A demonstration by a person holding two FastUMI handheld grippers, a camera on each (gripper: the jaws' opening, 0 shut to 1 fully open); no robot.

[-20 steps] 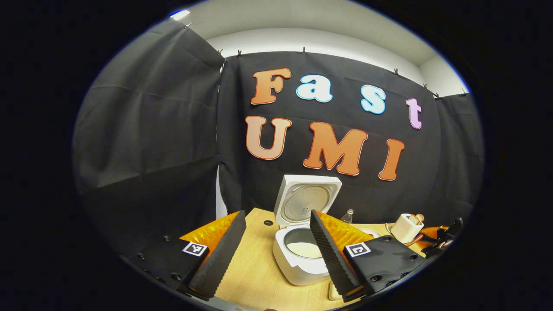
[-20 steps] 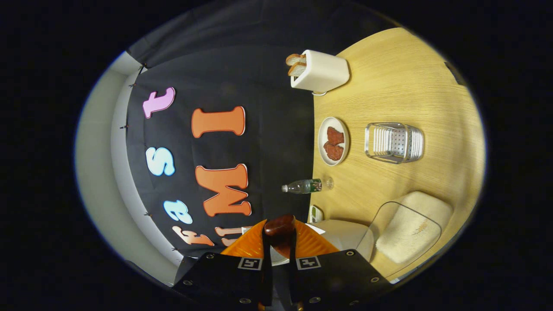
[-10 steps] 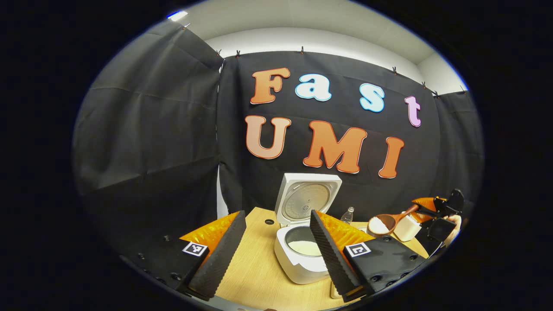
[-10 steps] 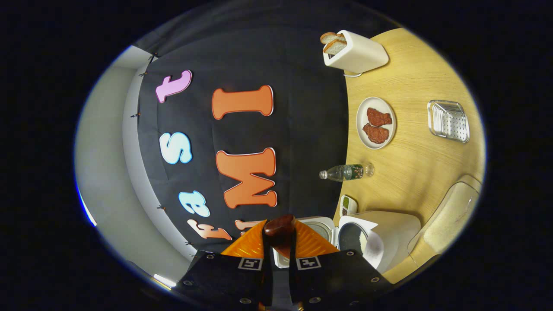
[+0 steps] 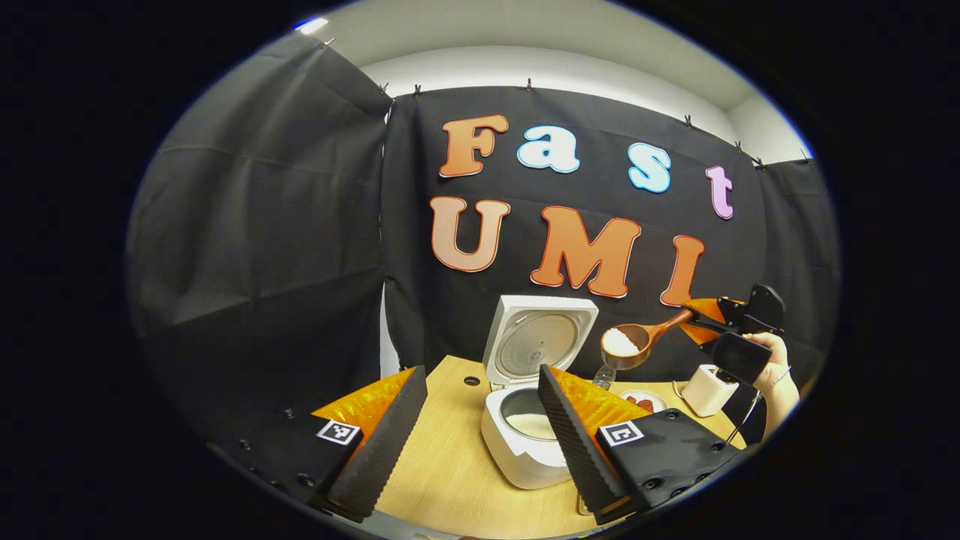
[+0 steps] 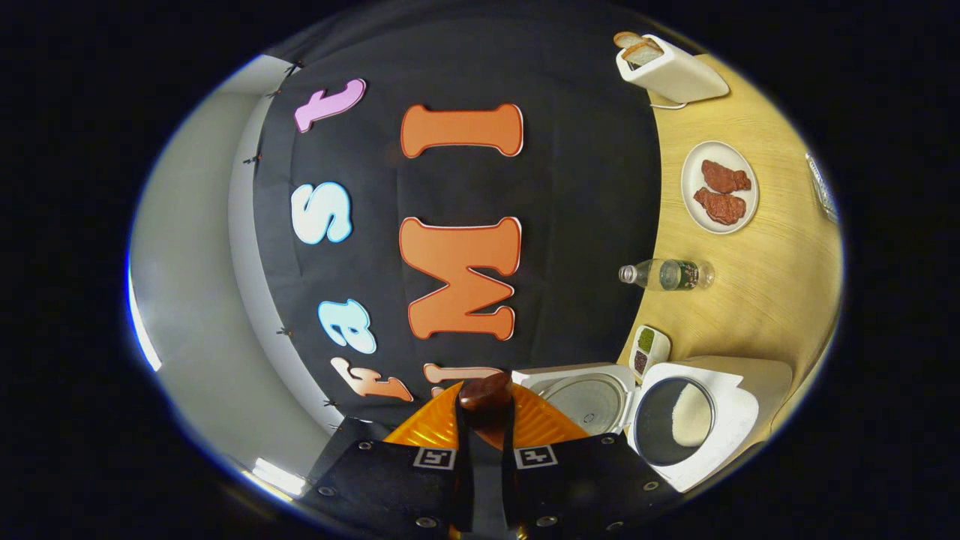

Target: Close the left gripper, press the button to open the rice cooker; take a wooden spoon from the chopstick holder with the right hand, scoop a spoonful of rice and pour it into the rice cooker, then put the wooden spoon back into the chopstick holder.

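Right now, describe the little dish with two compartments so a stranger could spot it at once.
Find the white rice cooker with its lid open on the wooden table. Between it and the clear plastic bottle lying near the black cloth sits the small white two-compartment dish, one half holding something green, the other something dark.

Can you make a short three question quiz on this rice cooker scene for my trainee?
1. True or false: the rice cooker has its lid up.
2. What is the right hand-held gripper shut on? A) bottle B) wooden spoon C) toaster
3. Fill in: the bowl of the wooden spoon is loaded with ____.

Key:
1. True; the pot shows some rice at the bottom.
2. B; the fingers pinch the handle, seen in the right gripper view.
3. Rice; the bowl is up in the air, right of the raised lid, not yet tipped.
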